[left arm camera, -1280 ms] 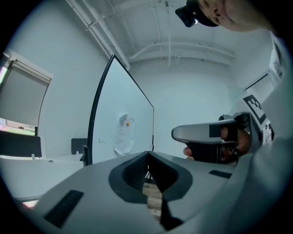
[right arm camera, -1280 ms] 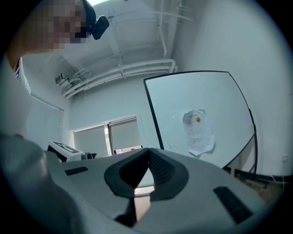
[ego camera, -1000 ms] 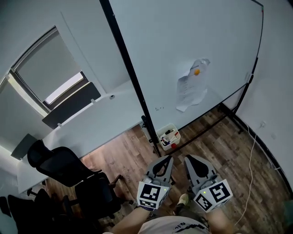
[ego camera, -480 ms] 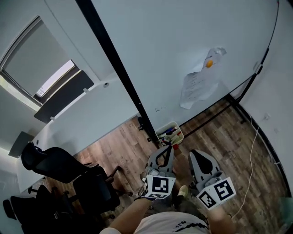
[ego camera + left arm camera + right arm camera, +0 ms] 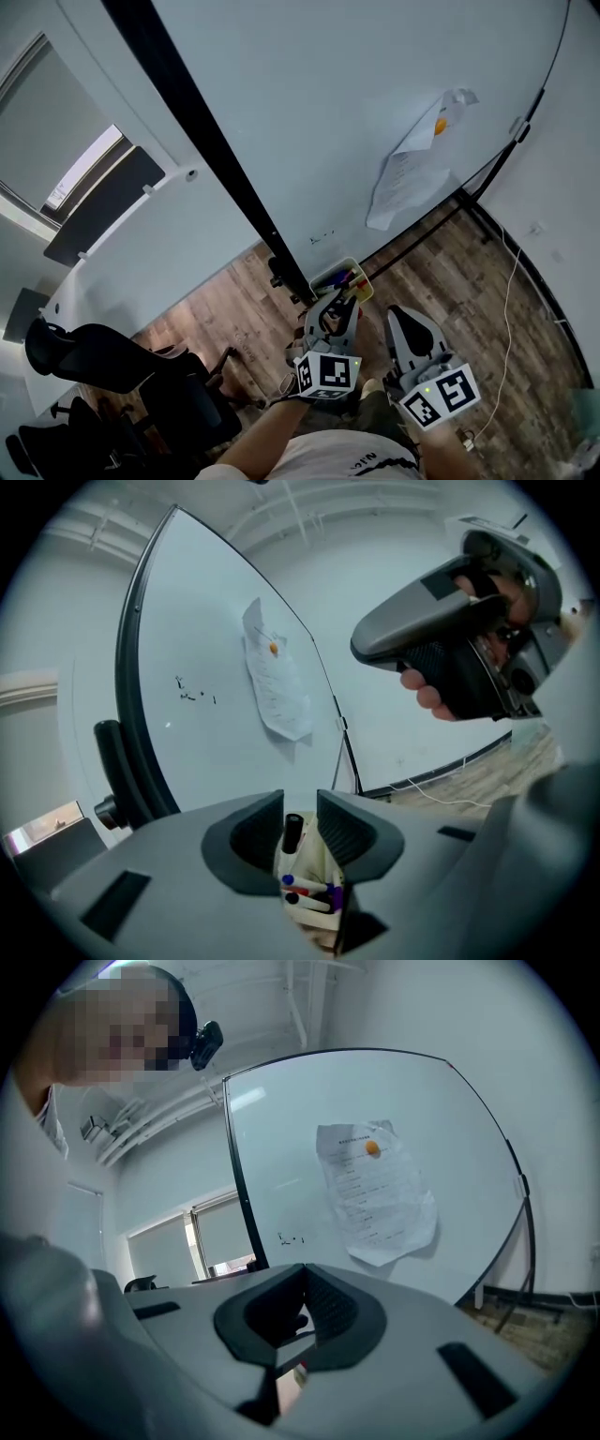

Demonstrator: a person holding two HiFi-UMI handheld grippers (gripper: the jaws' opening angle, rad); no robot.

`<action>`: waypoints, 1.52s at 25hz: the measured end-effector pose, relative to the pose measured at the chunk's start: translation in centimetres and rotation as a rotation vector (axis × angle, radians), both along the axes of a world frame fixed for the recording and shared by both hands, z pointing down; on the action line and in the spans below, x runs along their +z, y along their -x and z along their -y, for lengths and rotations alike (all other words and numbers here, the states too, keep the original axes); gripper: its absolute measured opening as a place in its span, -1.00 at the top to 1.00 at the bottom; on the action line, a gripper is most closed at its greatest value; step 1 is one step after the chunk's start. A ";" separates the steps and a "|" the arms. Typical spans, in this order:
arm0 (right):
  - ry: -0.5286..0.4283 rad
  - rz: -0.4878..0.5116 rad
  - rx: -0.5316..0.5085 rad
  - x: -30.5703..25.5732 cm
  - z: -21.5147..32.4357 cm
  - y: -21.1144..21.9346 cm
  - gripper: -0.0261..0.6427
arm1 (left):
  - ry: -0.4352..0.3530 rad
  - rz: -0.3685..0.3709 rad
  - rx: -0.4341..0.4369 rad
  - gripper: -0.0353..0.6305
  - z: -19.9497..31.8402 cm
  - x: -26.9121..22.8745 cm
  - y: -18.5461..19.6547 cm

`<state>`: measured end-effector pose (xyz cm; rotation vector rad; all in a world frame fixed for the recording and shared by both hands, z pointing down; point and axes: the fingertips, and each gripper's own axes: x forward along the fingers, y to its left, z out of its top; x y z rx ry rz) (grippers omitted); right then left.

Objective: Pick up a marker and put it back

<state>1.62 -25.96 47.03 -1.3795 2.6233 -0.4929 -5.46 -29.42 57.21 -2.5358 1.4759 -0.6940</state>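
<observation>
A small cream marker tray [image 5: 339, 277] hangs at the whiteboard's lower edge, with several coloured markers [image 5: 305, 885] lying in it. My left gripper [image 5: 343, 300] reaches over the tray. Its jaws are opening, and a black-capped marker [image 5: 292, 831] stands upright in the gap between them [image 5: 300, 822], down in the tray [image 5: 323, 860]. The pads do not look pressed on it. My right gripper [image 5: 397, 315] hangs beside the left one, a little nearer to me, jaws shut [image 5: 302, 1290] with nothing in them. It also shows in the left gripper view, held by a hand [image 5: 427, 691].
The whiteboard [image 5: 356, 112] with a black frame post [image 5: 216, 159] carries a taped sheet of paper [image 5: 412, 164]. A black office chair [image 5: 112, 361] stands on the wooden floor at the left. A white cable [image 5: 507, 309] runs along the floor at the right.
The head view has swung closer to the board. My left gripper has moved forward over the tray. The right gripper has stayed beside it.
</observation>
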 end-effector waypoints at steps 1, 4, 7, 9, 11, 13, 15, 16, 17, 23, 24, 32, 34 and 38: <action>-0.002 0.002 0.006 0.2 0.3 -0.1 0.89 | -0.002 0.012 0.003 0.57 0.3 0.4 0.0; -0.008 0.004 0.022 0.8 1.0 -0.4 0.89 | 0.006 0.036 0.012 0.51 1.3 1.7 0.1; -0.011 0.007 0.037 1.5 1.4 -0.7 0.89 | 0.032 0.049 0.026 0.49 2.0 3.0 0.0; -0.012 0.010 0.042 1.9 1.7 -0.7 0.89 | 0.038 0.058 0.028 0.49 2.4 3.6 0.1; -0.014 0.010 0.043 2.3 2.1 -0.6 0.89 | 0.036 0.057 0.025 0.49 2.8 3.9 0.2; -0.017 0.011 0.042 2.5 2.3 -0.4 0.89 | 0.029 0.053 0.017 0.49 3.1 4.0 0.4; -0.020 0.010 0.039 2.6 2.5 -0.3 0.89 | 0.023 0.057 0.014 0.53 3.2 4.0 0.6; -0.021 0.009 0.038 2.5 2.6 -0.2 0.89 | 0.019 0.060 0.016 0.63 3.2 4.0 0.6; -0.022 0.008 0.039 2.5 2.7 -0.2 0.89 | 0.017 0.061 0.020 0.64 3.2 3.9 0.6; -0.016 0.008 0.041 2.1 3.2 -0.4 0.89 | -0.001 0.043 0.012 0.65 3.1 2.4 0.9; -0.013 0.007 0.039 1.9 3.2 -0.3 0.89 | -0.003 0.034 0.011 0.65 3.0 1.8 0.9; -0.003 -0.011 0.026 -1.2 2.7 -0.5 0.89 | -0.039 -0.048 0.011 0.65 0.8 -4.9 0.2; -0.007 -0.016 0.018 -1.9 2.5 -0.6 0.89 | -0.054 -0.067 0.007 0.65 0.2 -6.5 0.0; -0.025 -0.023 -0.007 -3.4 2.0 -0.6 0.89 | -0.077 -0.086 -0.009 0.65 -0.4 -8.7 -0.1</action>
